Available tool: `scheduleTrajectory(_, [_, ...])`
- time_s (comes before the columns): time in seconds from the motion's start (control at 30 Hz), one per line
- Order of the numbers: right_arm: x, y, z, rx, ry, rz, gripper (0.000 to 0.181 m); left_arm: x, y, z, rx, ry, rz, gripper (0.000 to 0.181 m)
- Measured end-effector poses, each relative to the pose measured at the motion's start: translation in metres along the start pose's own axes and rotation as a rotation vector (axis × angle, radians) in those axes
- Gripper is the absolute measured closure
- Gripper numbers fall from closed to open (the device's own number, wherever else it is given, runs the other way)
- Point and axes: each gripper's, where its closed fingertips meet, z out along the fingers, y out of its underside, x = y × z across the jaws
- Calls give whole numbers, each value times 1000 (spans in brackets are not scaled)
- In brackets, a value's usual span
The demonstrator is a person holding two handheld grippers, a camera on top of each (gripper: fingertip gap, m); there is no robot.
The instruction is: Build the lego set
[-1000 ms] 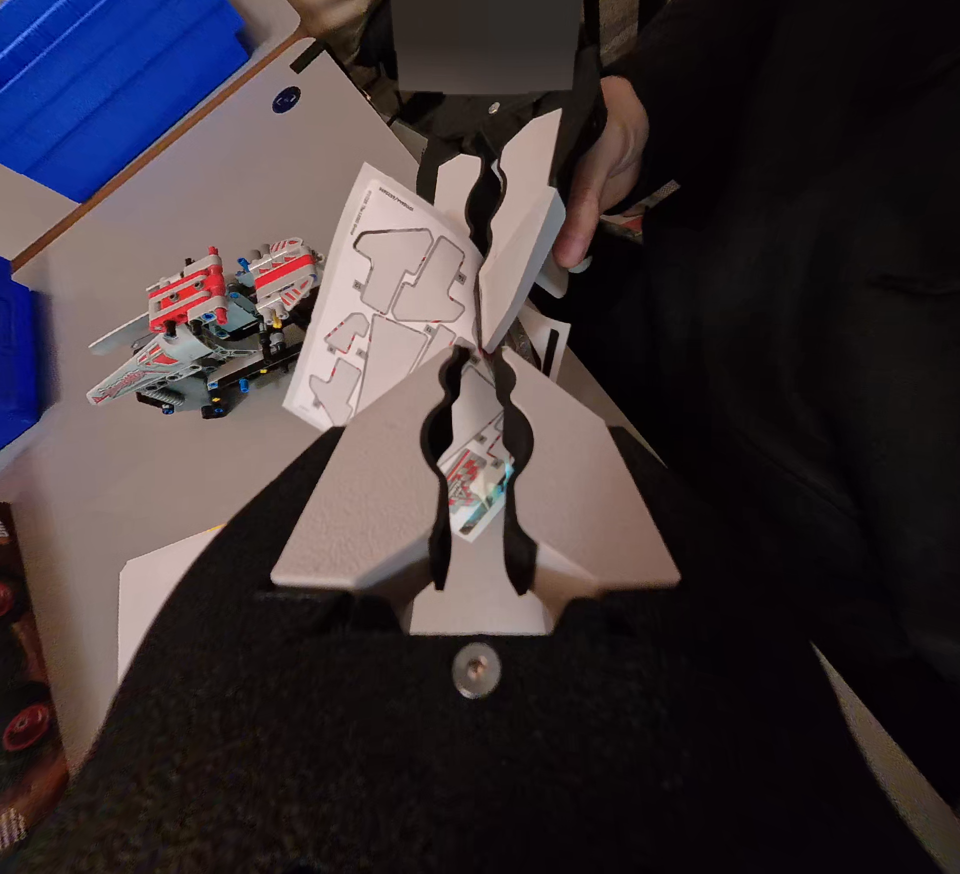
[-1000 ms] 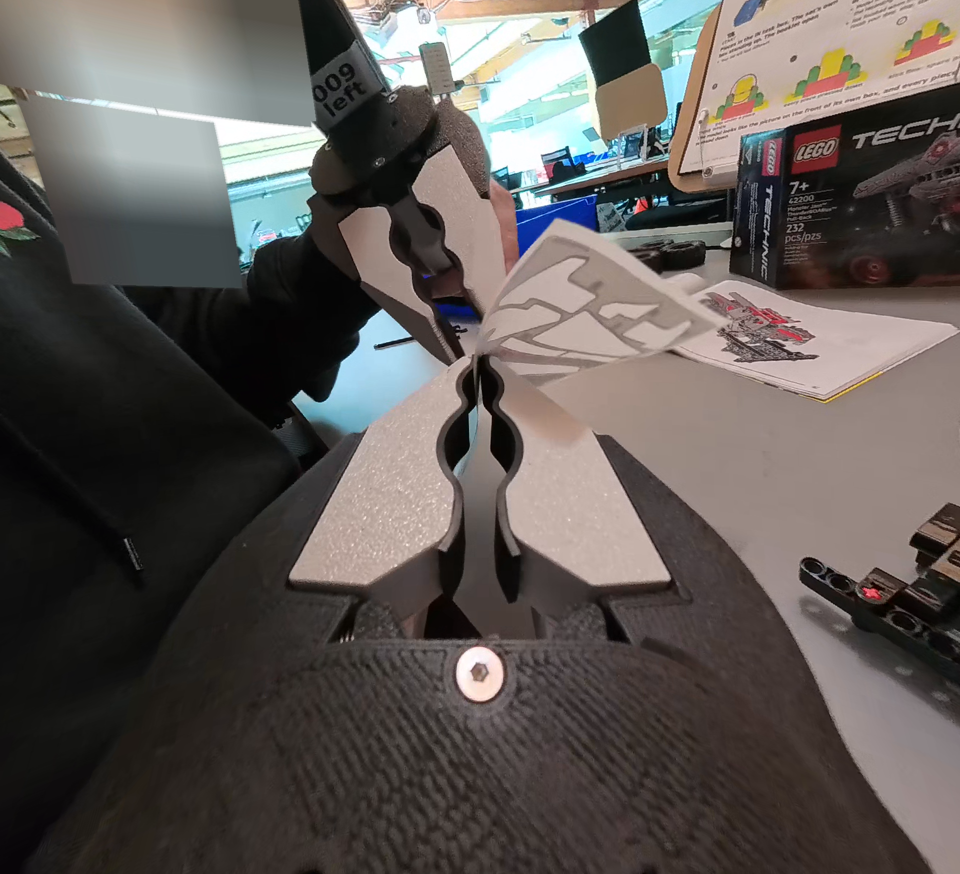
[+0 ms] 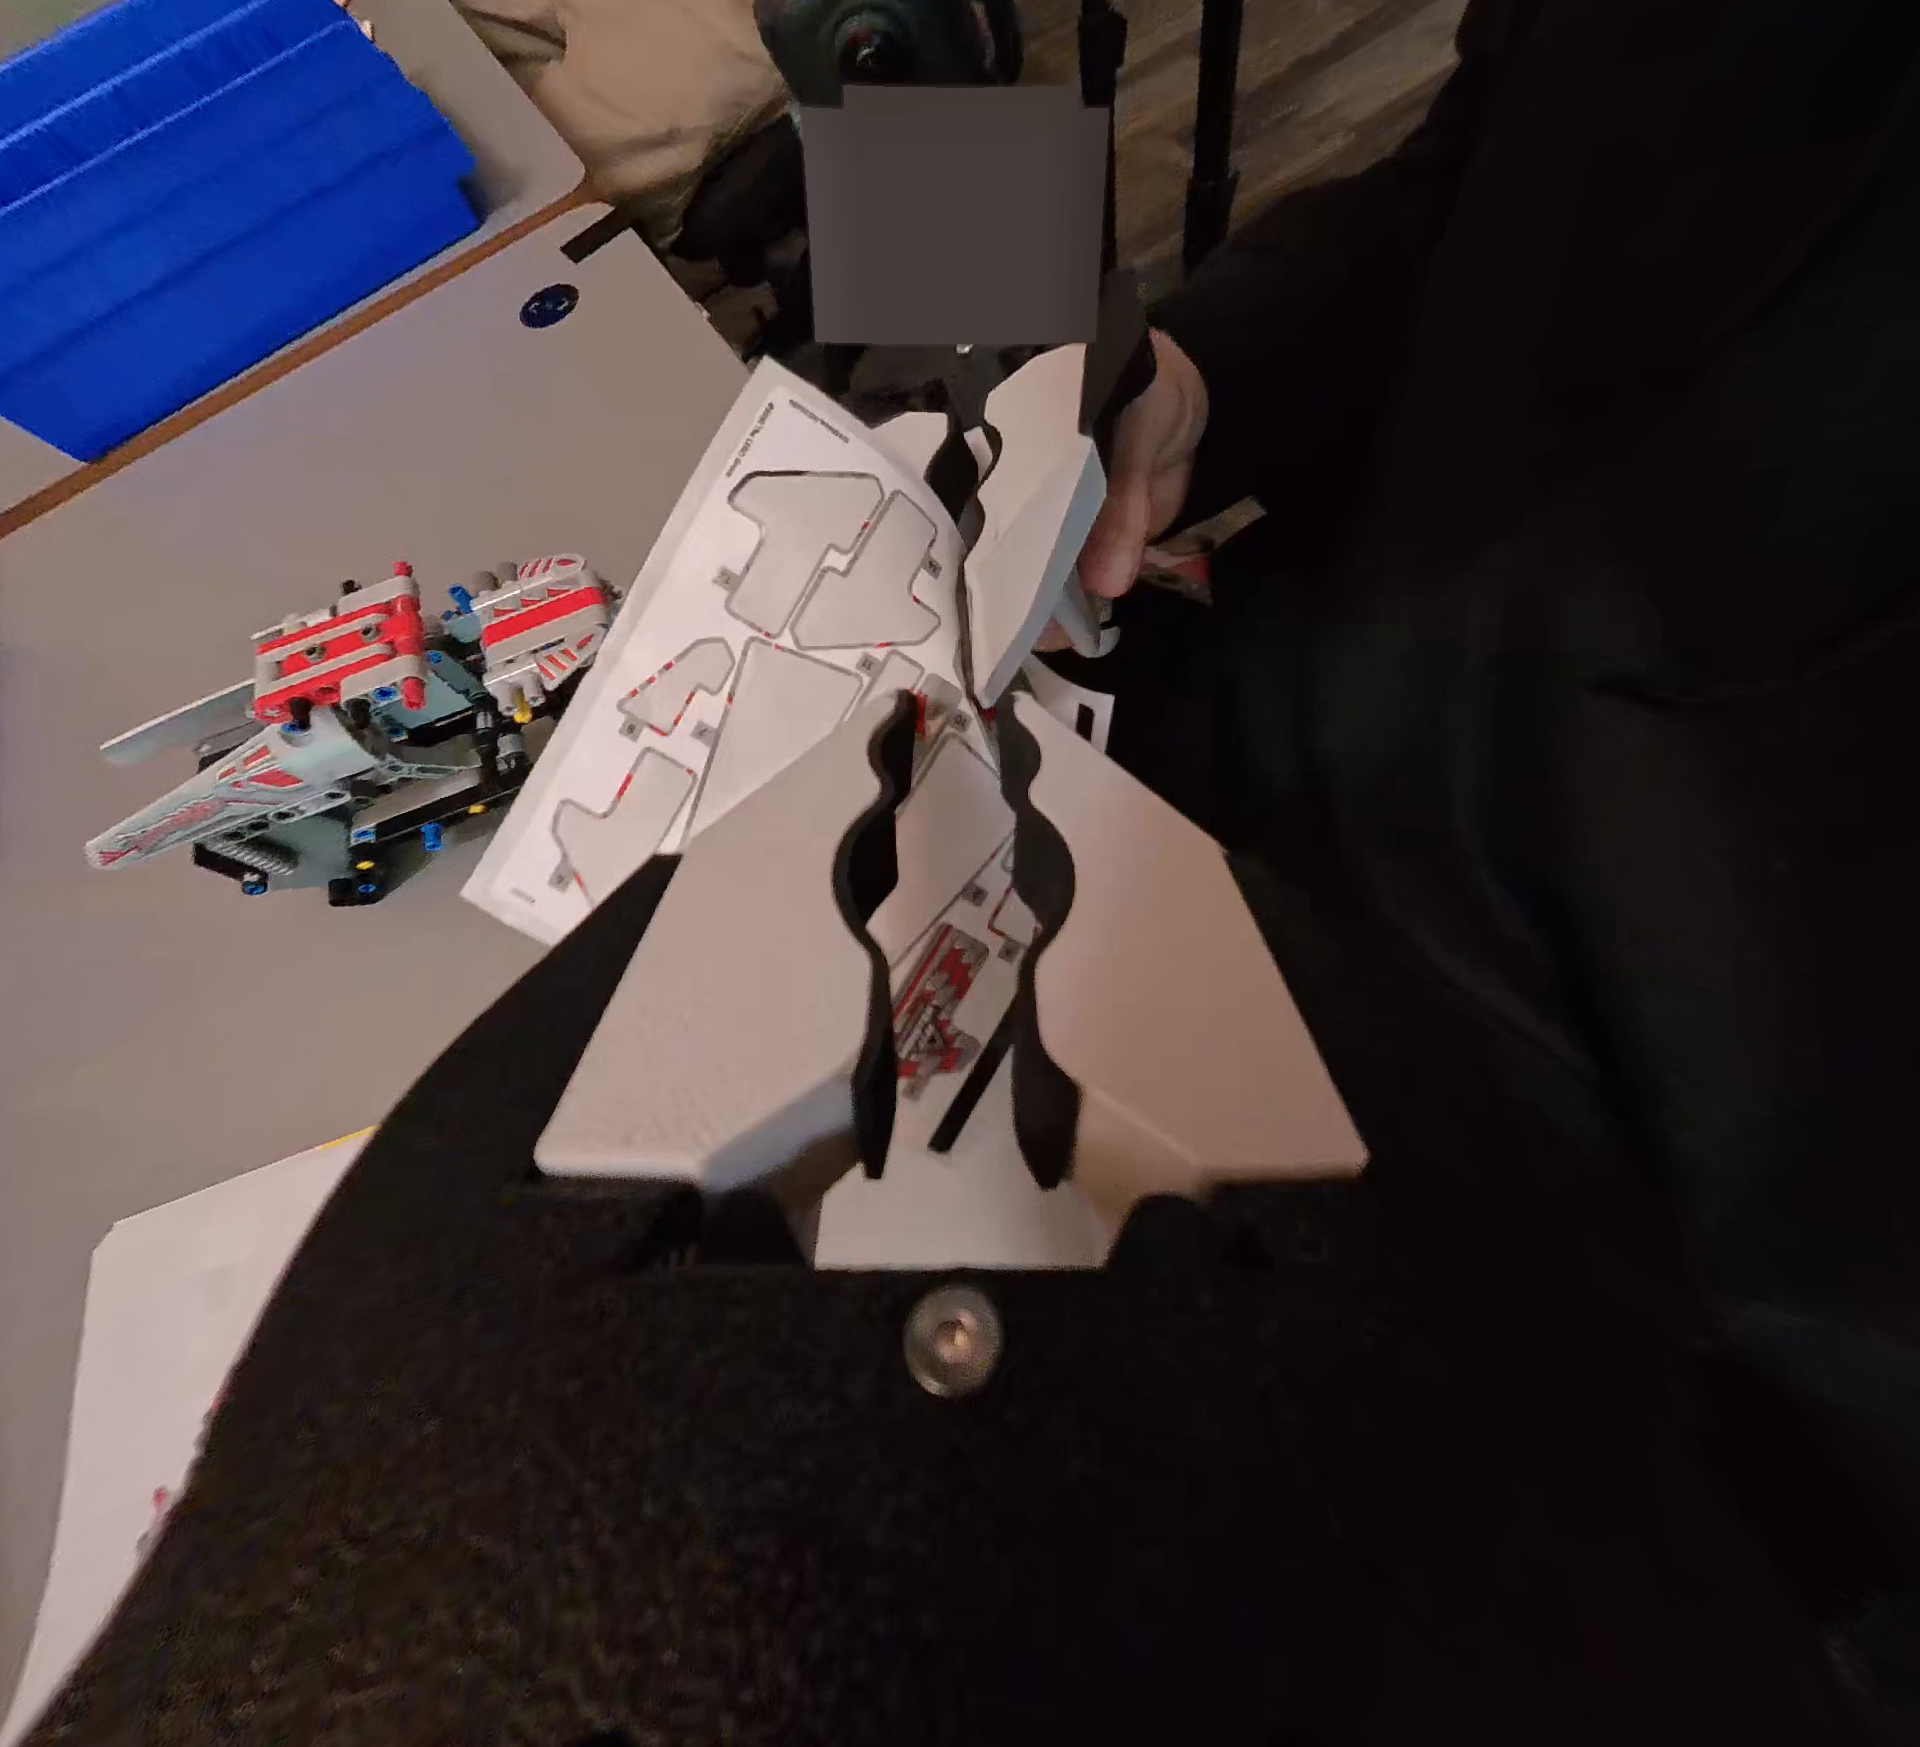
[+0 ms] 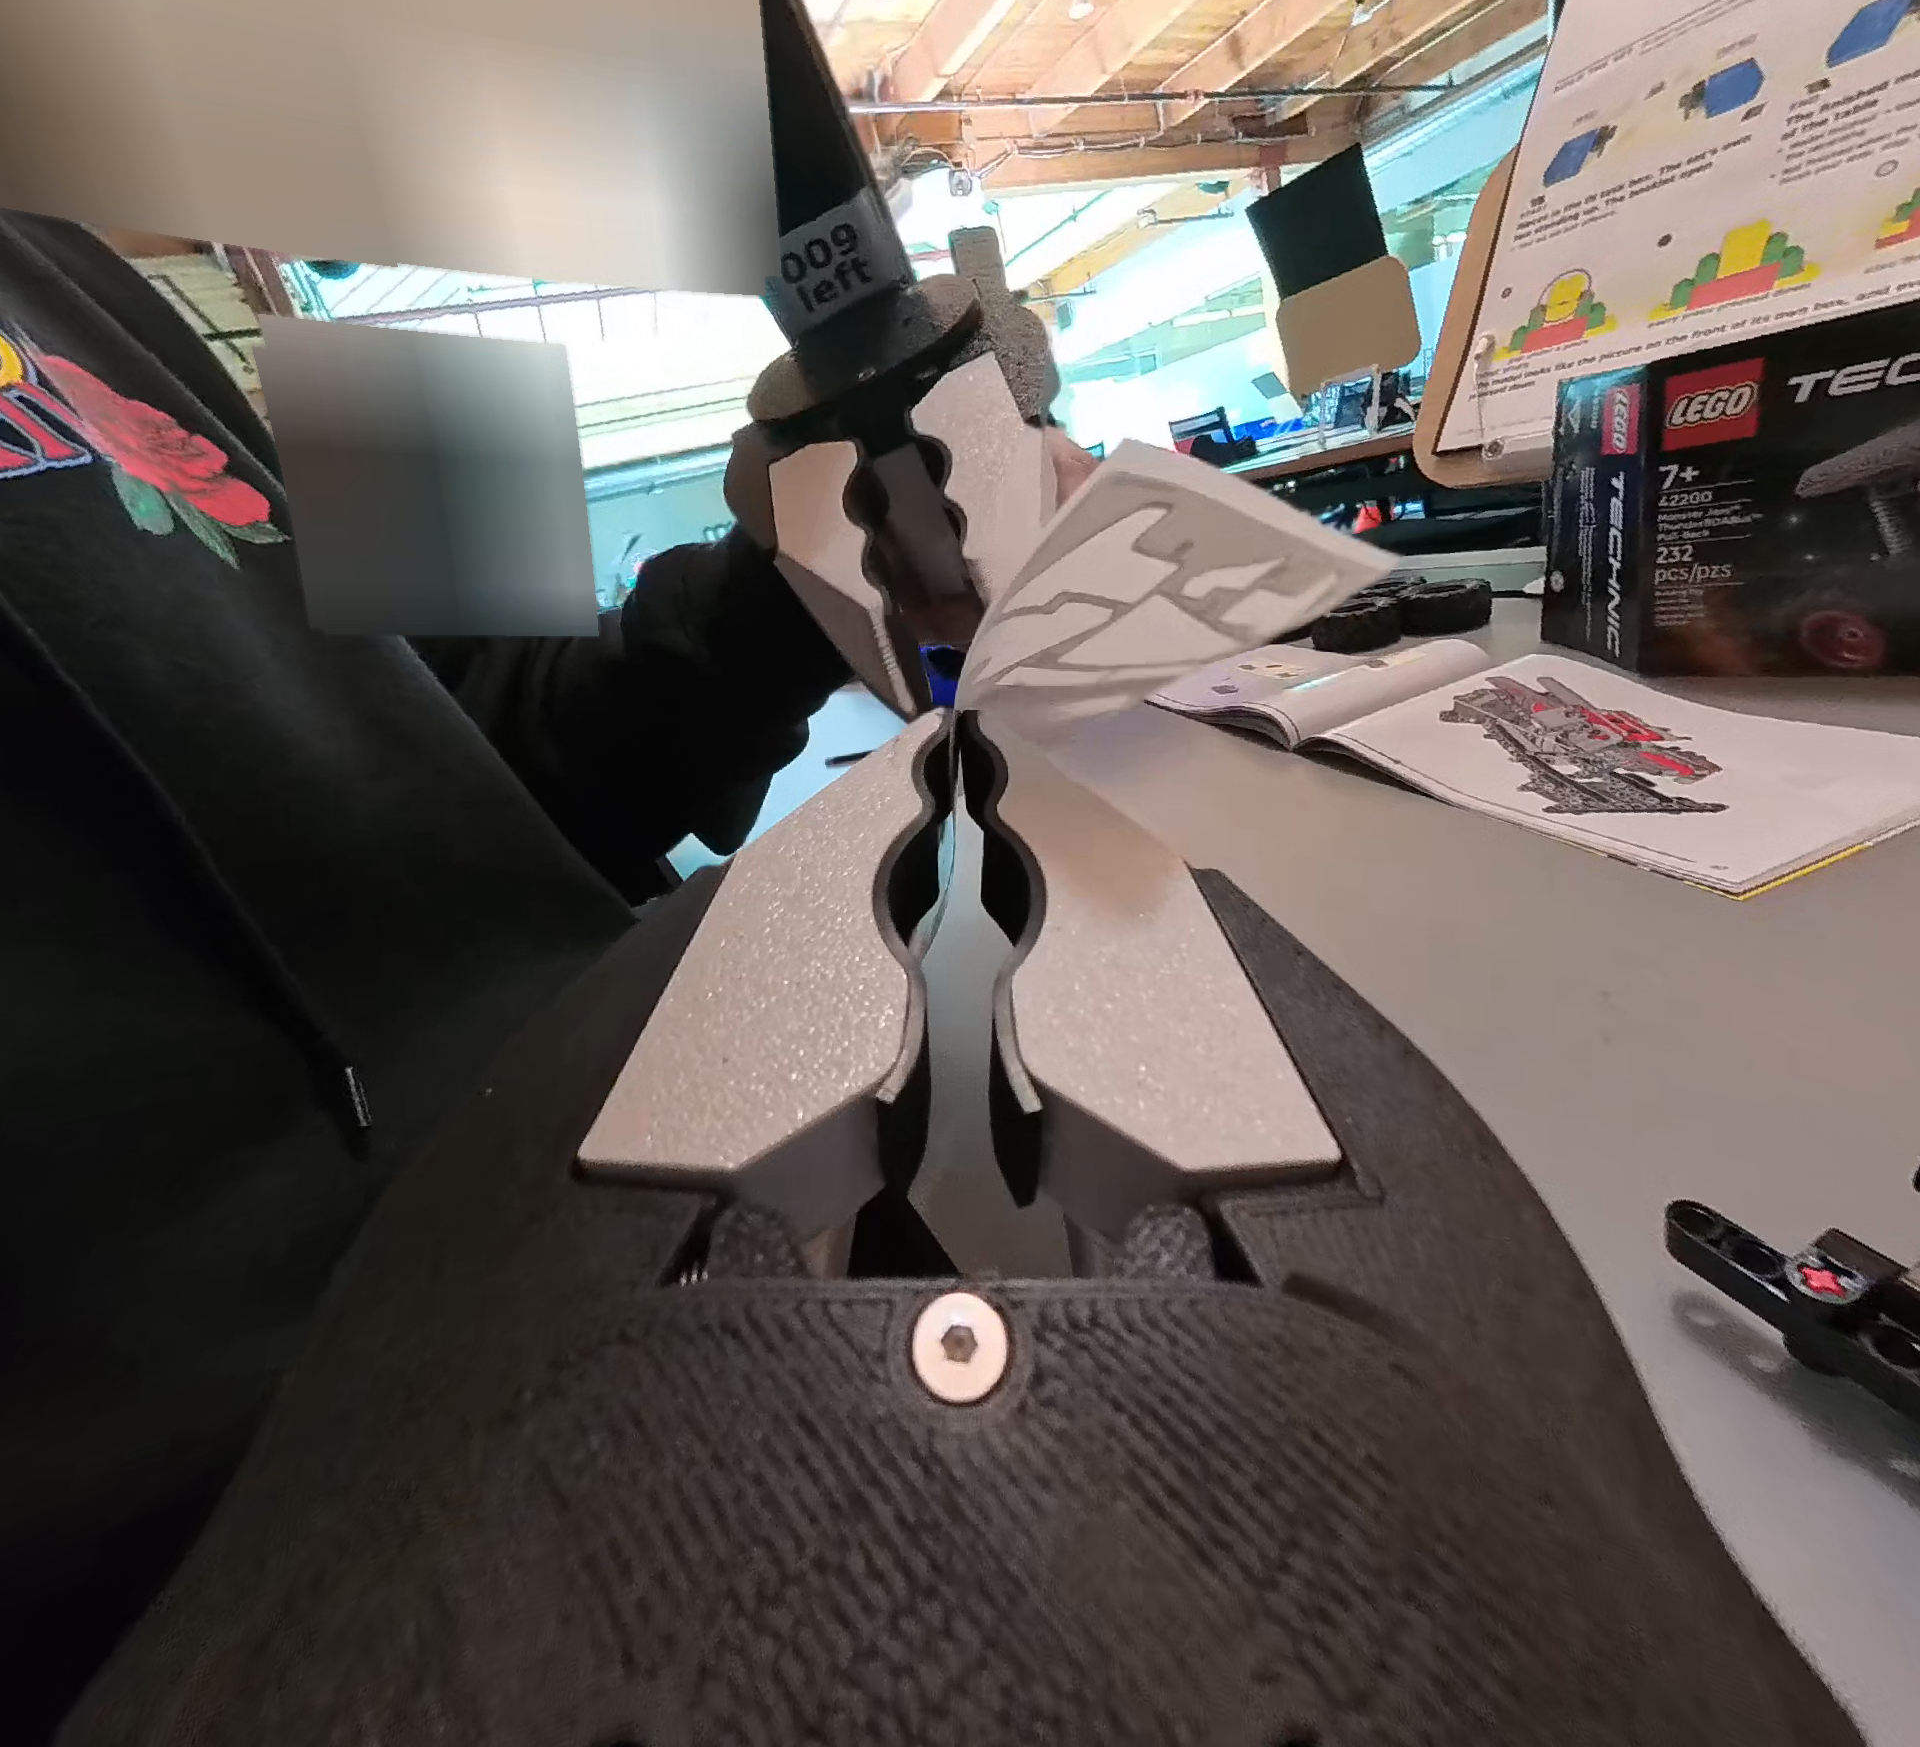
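A white sticker sheet (image 3: 790, 648) with grey outlined stickers is held in the air over the table edge. My right gripper (image 4: 956, 721) is shut on its edge, and the sheet (image 4: 1164, 575) fans out to the right. In the left wrist view the right gripper (image 3: 971, 674) comes in from above. My left gripper (image 3: 954, 708) sits tip to tip with it, jaws a little apart over a red and grey sticker (image 3: 940, 1001). I see nothing pinched in it. The half-built red, grey and black lego model (image 3: 353, 721) lies on the grey table (image 3: 312, 471).
Blue bins (image 3: 208, 191) stand behind the table. An open instruction booklet (image 4: 1558, 762), the lego box (image 4: 1745, 502) and black tyres (image 4: 1392, 617) lie at the right. A black beam piece (image 4: 1797, 1292) lies near my right gripper. The person's dark sleeve and body fill the left. My left and right fingertips are right by each other.
The left gripper's jaws have parted slightly at the tips. The right gripper still holds the sheet, which has tilted a little.
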Motion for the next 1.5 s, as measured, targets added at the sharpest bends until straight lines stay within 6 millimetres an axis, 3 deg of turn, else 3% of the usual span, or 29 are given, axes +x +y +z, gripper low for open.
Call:
scheduleTrajectory(0.53, [-7,6,0,-42,-24,-117,181,11,8,9,-47,75,11,174])
scheduleTrajectory(0.97, [-11,18,4,-161,13,-382,181,20,13,6,18,221,-135,173])
scheduleTrajectory(1.5, [-18,29,7,-261,6,-583,181,31,19,1,41,359,-252,173])
